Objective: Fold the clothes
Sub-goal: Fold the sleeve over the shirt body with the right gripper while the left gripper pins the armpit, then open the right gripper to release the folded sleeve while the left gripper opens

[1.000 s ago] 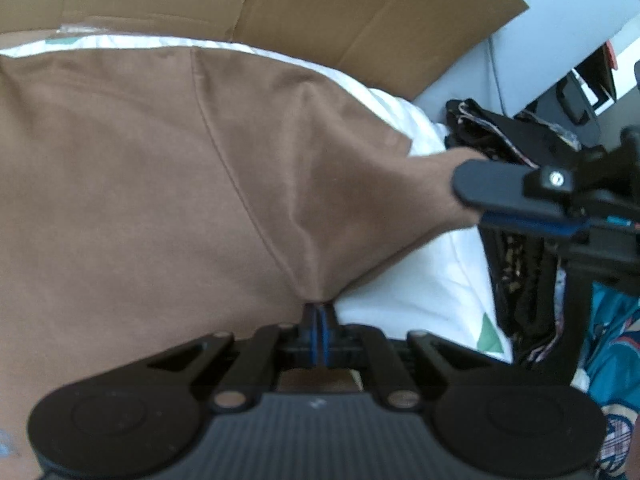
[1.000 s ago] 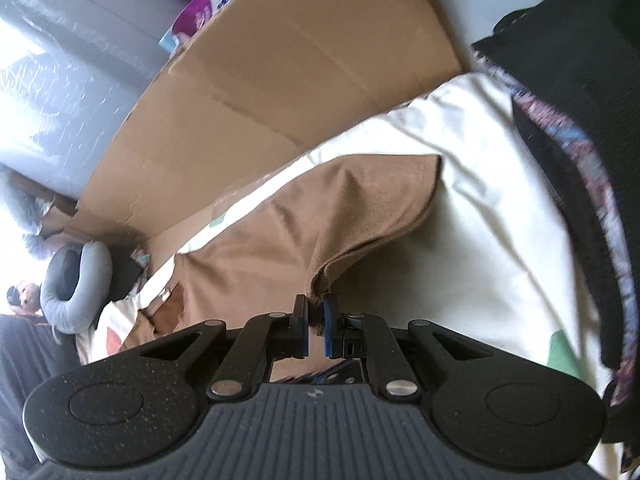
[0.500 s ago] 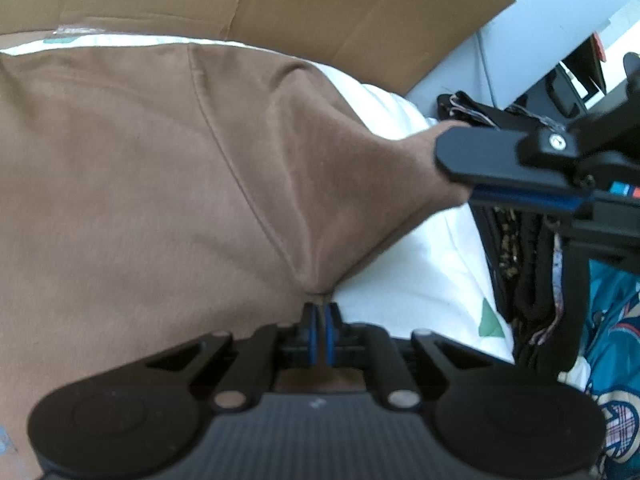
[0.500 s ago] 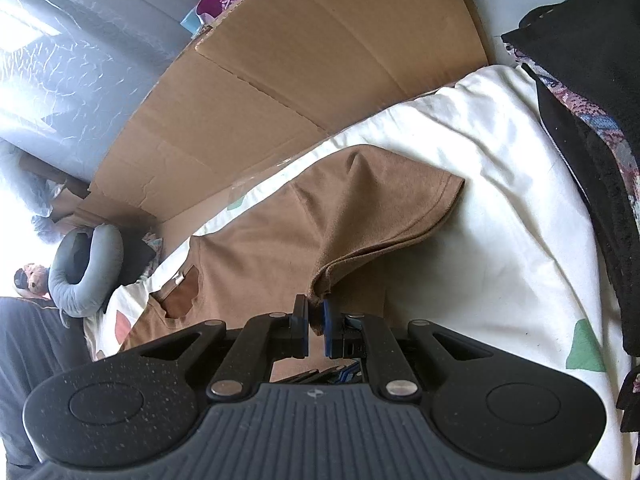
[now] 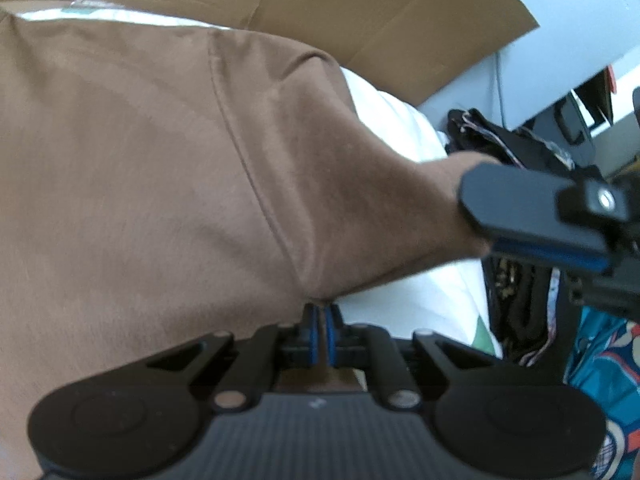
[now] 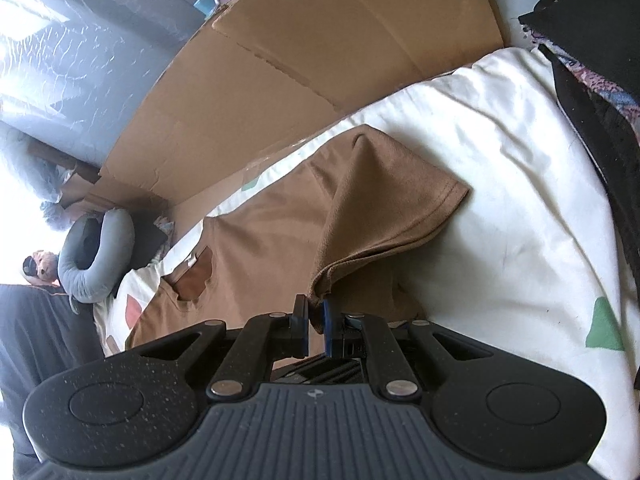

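Observation:
A brown T-shirt lies spread on a white duvet. My left gripper is shut on a pinch of the shirt's fabric at the seam under the sleeve. My right gripper is shut on the edge of the same sleeve. The sleeve rises in a tent from the bed to those pads. In the left wrist view the right gripper comes in from the right with the sleeve cloth pulled taut towards it. The shirt's neckline shows at the left in the right wrist view.
A flattened cardboard sheet stands along the far side of the bed. Dark patterned clothes are heaped at the right, with teal printed fabric below them. A grey neck pillow lies at the far left.
In the right wrist view more of the shirt has come into sight, neckline included, and the sleeve's hem has swung to the right. Both grippers keep their hold on the cloth.

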A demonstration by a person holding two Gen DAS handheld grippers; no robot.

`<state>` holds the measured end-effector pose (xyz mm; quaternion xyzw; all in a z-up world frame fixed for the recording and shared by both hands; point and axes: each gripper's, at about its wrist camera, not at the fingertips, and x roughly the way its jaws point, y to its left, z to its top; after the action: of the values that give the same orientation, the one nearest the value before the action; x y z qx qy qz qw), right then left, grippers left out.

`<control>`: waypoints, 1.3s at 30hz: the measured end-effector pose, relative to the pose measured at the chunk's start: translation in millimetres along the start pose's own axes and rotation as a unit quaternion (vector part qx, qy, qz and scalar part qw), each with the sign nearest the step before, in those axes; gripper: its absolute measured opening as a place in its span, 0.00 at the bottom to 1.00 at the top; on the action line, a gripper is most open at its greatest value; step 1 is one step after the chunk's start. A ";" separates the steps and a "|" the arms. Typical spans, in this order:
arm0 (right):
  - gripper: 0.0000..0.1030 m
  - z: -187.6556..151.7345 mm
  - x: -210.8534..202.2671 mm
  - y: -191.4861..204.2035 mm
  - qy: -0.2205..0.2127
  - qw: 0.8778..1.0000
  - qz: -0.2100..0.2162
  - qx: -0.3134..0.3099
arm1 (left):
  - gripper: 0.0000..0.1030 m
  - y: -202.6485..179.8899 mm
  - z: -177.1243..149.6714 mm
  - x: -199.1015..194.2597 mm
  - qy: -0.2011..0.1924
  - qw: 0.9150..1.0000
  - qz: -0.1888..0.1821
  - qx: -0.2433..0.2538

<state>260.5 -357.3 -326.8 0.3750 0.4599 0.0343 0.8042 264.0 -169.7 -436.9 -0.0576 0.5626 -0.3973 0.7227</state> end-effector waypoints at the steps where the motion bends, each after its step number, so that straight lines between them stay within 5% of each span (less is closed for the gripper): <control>1: 0.05 -0.9 -0.1 0.3 0.001 1.000 0.001 0.000 | 0.07 -0.5 -0.5 -0.2 -0.001 1.000 0.001 -0.001; 7: 0.05 -6.6 0.9 -4.0 0.005 1.000 0.007 0.004 | 0.09 -2.5 -3.7 -7.5 0.006 1.000 0.001 0.005; 11: 0.05 -7.8 2.4 0.0 0.011 1.000 0.002 -0.019 | 0.41 4.9 -10.7 -35.5 0.001 1.000 -0.007 0.005; 13: 0.05 -7.3 4.4 0.7 0.011 1.000 0.004 -0.018 | 0.48 9.3 -15.6 -50.7 -0.006 1.000 0.002 0.008; 31: 0.06 -41.1 52.2 23.5 0.060 0.992 -0.033 -0.109 | 0.55 57.2 -19.6 -116.1 -0.059 0.995 0.073 -0.040; 39: 0.20 -63.8 62.0 29.4 0.083 0.983 -0.059 -0.154 | 0.55 58.2 -17.2 -110.8 -0.066 0.994 0.081 -0.040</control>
<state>255.8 -275.0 -371.3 0.2143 0.5359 0.0883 0.8118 273.1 -53.2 -388.9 -0.0665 0.5320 -0.3100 0.7852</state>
